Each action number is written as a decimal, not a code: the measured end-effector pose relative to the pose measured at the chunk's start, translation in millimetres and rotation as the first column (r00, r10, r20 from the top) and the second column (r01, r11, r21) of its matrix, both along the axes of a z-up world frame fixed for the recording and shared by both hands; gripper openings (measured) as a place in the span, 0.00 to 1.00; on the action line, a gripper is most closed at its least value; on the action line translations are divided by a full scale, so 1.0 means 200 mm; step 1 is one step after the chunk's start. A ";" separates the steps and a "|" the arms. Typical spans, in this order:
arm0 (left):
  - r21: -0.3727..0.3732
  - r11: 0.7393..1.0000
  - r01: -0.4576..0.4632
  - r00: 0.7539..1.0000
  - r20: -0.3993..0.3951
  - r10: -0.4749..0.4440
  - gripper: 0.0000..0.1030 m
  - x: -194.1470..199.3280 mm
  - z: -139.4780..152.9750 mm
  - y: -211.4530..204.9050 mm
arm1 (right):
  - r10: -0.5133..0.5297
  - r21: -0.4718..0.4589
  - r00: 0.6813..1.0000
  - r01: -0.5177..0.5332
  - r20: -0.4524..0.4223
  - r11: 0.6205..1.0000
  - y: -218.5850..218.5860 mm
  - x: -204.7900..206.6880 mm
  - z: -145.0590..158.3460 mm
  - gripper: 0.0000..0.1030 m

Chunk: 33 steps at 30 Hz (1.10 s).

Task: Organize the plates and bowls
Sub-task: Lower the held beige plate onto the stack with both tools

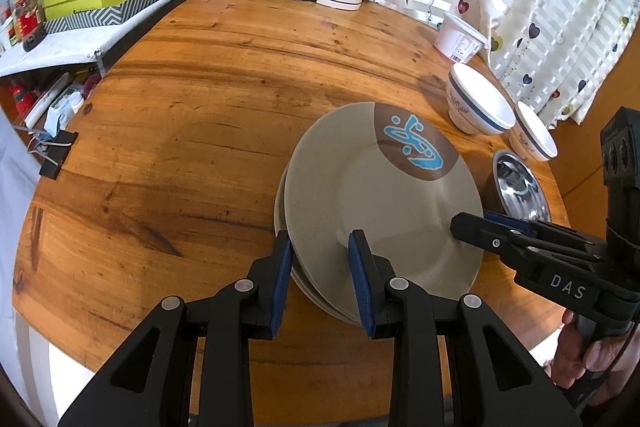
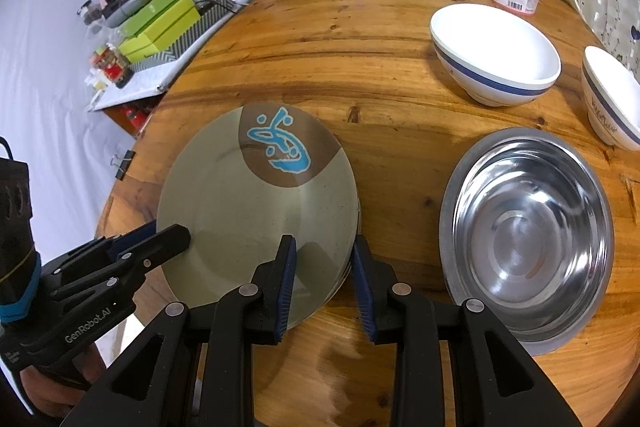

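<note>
My left gripper (image 1: 322, 281) and right gripper (image 2: 324, 285) both clamp the plate stack (image 1: 384, 203), so I should lift evenly, keeping it level.

Left gripper (image 1: 322, 259) fingers straddle the near rim of stacked beige plates (image 1: 372, 195) on a wooden desk (image 1: 180, 127); right gripper (image 1: 470, 225) reaches in.

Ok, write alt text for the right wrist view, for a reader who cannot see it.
A beige plate with a blue fish design tops a stack on a round wooden table, its edges straddled by the right tool and the left tool. A steel bowl, two white bowls, a tub and a kettle sit beyond.
</note>
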<state>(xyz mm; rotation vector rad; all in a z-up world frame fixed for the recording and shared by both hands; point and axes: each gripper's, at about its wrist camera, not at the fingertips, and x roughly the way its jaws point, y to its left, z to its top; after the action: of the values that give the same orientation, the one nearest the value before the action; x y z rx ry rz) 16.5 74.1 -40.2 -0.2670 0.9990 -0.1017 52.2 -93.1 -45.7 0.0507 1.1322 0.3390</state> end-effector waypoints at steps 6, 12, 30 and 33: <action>0.012 1.000 -0.010 1.000 0.004 0.010 0.29 -0.01 -0.01 0.00 | 0.008 -0.027 1.000 -0.007 0.011 1.000 0.02 0.00 -0.01 0.29; 0.012 1.000 -0.013 1.000 0.006 0.013 0.29 -0.01 -0.01 0.01 | 0.017 -0.043 1.000 -0.016 0.024 0.999 0.02 0.00 -0.01 0.29; 0.014 1.000 -0.026 0.999 0.036 0.025 0.29 0.01 0.03 0.04 | 0.010 -0.017 0.998 -0.009 0.055 1.000 -0.01 -0.01 0.02 0.29; 0.018 1.000 -0.025 0.999 0.036 0.024 0.29 0.01 0.03 0.03 | 0.019 -0.013 0.998 -0.018 0.052 1.000 0.00 -0.01 0.02 0.29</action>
<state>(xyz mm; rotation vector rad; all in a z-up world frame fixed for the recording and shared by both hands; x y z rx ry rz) 19.4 80.9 -34.9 -0.2595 0.9607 -0.0743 49.3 -93.8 -41.7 0.0207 1.0839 0.3480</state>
